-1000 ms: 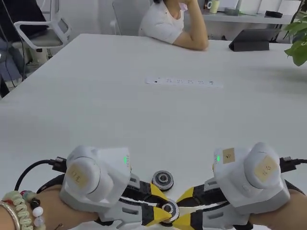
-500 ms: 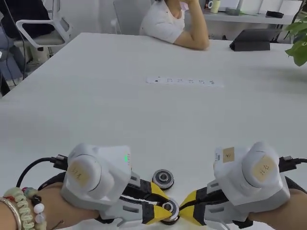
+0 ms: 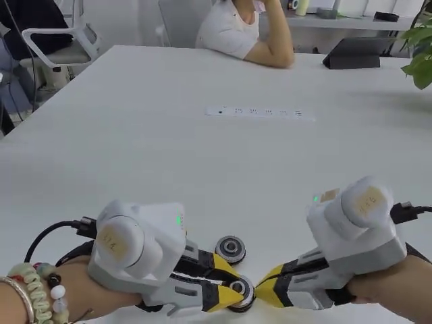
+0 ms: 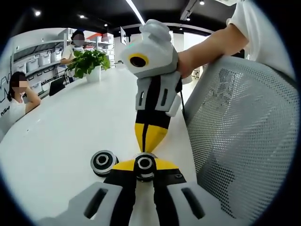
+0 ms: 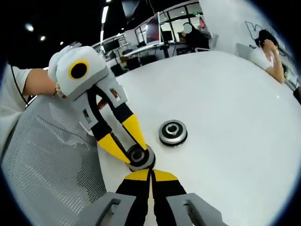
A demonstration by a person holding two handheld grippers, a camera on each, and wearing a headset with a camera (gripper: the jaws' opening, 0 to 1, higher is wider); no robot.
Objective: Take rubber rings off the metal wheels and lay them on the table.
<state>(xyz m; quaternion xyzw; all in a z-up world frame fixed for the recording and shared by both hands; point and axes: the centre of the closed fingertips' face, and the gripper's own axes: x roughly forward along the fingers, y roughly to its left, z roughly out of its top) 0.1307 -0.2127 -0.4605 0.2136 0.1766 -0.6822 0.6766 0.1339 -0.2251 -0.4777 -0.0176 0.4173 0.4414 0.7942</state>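
1. Wheel (image 3: pixel 237 291) is held between the jaws of the left gripper (image 3: pixel 228 290), at the near edge of the bench (image 3: pixel 202 155).
2. The right gripper (image 3: pixel 260 287) is closed, tips touching that wheel's edge.
3. A second wheel (image 3: pixel 231 248) is laid just beside.

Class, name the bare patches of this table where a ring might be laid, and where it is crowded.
Bare: the table between the power strip and the loose wheel, and out to both sides. Crowded: the near edge, where the left gripper and right gripper meet on the clamped wheel.
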